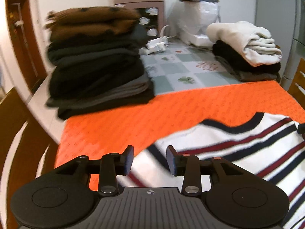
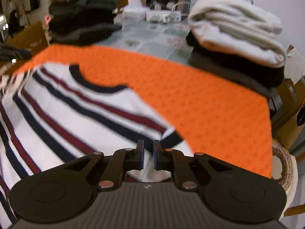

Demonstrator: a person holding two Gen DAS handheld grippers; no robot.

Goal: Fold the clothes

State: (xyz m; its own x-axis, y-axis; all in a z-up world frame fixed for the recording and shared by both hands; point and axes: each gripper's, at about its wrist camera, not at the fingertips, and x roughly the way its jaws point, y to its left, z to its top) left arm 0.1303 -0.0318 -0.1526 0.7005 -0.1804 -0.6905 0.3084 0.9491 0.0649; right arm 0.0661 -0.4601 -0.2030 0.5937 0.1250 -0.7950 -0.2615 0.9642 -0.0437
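Two grippers show at the bottom of our views, one per camera. Our left gripper (image 1: 149, 158) sits low in the left wrist frame with its fingers spread apart, a clear gap between the blue pads (image 1: 129, 158), and nothing held; white fabric of the striped sweater (image 1: 238, 152) shows through the gap. Our right gripper (image 2: 148, 152) sits at the bottom centre of the right wrist frame, its fingers drawn close with only a narrow slit between them. White cloth shows in that slit, but we cannot tell whether the pads pinch it.

The striped sweater, white with navy and dark red bands and a navy collar, lies spread on the orange mat (image 1: 152, 114), filling the lower right of the left wrist frame and the left half of the right wrist frame (image 2: 66, 114). Beyond the mat, in the upper left of the left wrist frame, we see a tall stack of dark folded clothes (image 1: 95, 76) topped by a brown knit. In the upper right a cream garment (image 1: 246, 42) rests on a lower dark pile. Between them lies the checked tablecloth (image 1: 181, 66).
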